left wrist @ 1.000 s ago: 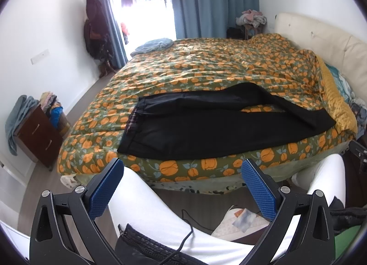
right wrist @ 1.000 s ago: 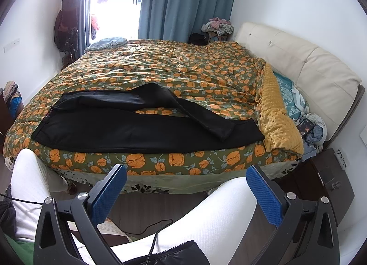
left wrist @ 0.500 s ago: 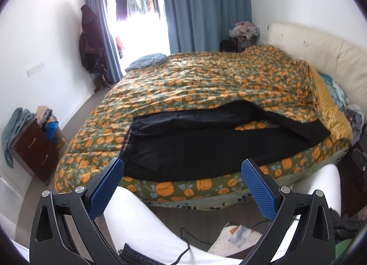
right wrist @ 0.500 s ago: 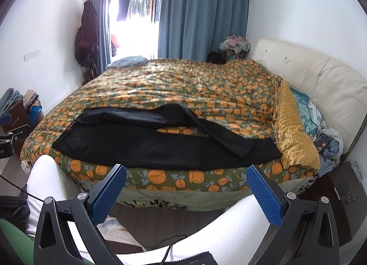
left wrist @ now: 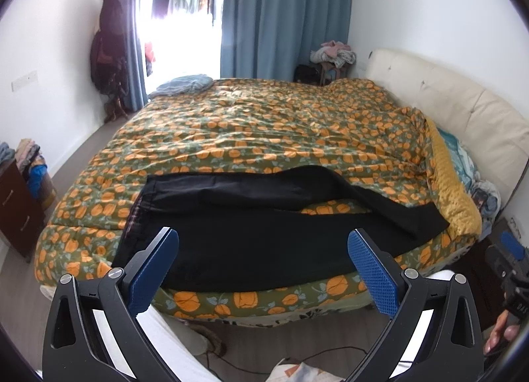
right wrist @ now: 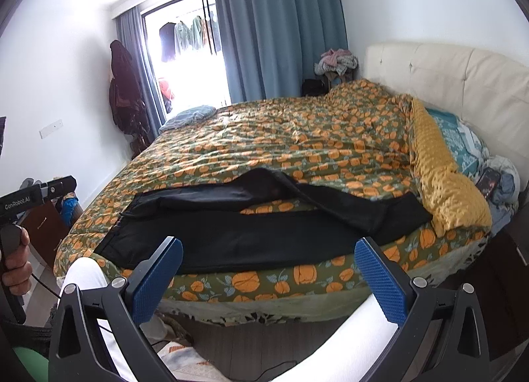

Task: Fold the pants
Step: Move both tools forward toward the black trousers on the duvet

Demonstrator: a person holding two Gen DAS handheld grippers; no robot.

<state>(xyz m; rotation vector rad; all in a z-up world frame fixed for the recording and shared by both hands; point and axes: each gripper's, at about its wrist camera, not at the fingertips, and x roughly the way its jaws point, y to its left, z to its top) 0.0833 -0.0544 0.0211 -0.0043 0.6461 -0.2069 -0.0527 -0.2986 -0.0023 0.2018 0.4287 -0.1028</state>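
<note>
Pants [left wrist: 264,243], lengthwise along bed edge, waistband left

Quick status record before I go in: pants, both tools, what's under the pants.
pants: black, spread along the near edge of the bed, waistband at left, far leg rumpled and angled over the near one
bed cover: orange-patterned, under the pants
left tool: open, empty, short of the pants
right tool: open, empty, short of the pants
fold: not begun

A home bedroom: quilted bed [left wrist: 281,124], curtains [left wrist: 284,11] (clothes drying outside)
</note>
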